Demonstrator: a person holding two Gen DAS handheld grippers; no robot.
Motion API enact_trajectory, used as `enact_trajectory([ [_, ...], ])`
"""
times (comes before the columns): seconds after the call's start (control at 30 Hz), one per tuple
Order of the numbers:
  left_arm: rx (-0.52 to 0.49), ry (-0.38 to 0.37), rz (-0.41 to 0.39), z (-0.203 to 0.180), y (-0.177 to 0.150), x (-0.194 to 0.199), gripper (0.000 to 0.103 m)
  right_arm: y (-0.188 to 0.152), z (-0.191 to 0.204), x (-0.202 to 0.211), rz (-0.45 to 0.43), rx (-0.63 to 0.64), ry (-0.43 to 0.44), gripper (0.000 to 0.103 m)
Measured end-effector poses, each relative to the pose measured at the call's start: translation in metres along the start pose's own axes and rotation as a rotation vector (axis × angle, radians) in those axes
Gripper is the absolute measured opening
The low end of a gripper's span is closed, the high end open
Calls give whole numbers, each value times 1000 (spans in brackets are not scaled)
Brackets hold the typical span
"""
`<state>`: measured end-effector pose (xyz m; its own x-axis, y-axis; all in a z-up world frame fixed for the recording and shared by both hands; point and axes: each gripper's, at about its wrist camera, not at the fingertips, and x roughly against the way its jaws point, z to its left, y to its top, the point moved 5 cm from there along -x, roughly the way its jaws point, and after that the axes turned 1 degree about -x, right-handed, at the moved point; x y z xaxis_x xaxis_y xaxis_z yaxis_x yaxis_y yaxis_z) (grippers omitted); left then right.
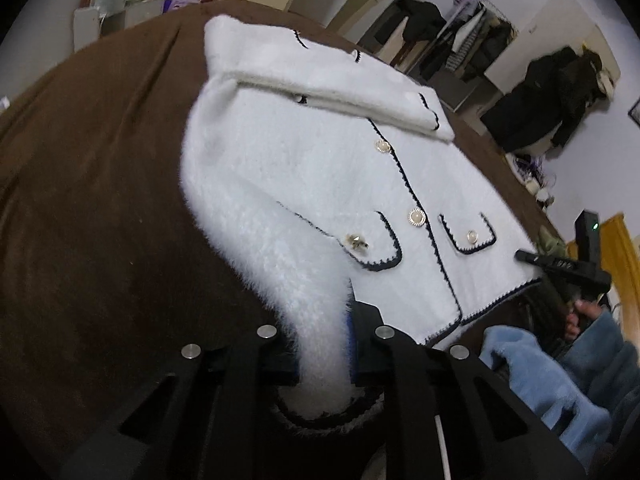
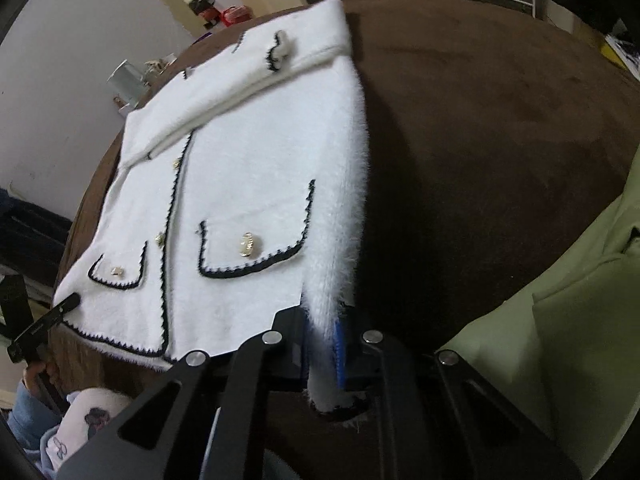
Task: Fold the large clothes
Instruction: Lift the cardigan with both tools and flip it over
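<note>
A white fuzzy cardigan with dark trim and pearl buttons lies front up on a brown bedspread. Its collar end points away from me. My left gripper is shut on the cuff end of the near sleeve, which rises from the bed into the jaws. In the right wrist view the cardigan fills the left half. My right gripper is shut on the cuff of the other sleeve. Each gripper shows at the hem corner in the other's view: the right gripper and the left gripper.
A pale green garment lies on the bed at the right. A person's blue fleece sleeve is near the hem. Dark coats hang by the far wall. Boxes and clutter stand beyond the bed's far edge.
</note>
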<state>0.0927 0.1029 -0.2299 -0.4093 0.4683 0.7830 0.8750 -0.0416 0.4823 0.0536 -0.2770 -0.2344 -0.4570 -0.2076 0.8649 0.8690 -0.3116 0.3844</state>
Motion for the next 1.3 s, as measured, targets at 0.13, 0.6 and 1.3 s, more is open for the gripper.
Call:
enact_trajectory([
  [0.13, -54, -2, -18, -9, 4, 16, 17, 4, 25, 19, -40, 48, 10, 9],
  [0.6, -52, -35, -208, -14, 31, 123, 11, -13, 91, 103, -160, 109, 133, 9],
  [1.3, 21, 2, -337, 0, 115, 116, 11, 67, 91, 120, -357, 92, 62, 9],
])
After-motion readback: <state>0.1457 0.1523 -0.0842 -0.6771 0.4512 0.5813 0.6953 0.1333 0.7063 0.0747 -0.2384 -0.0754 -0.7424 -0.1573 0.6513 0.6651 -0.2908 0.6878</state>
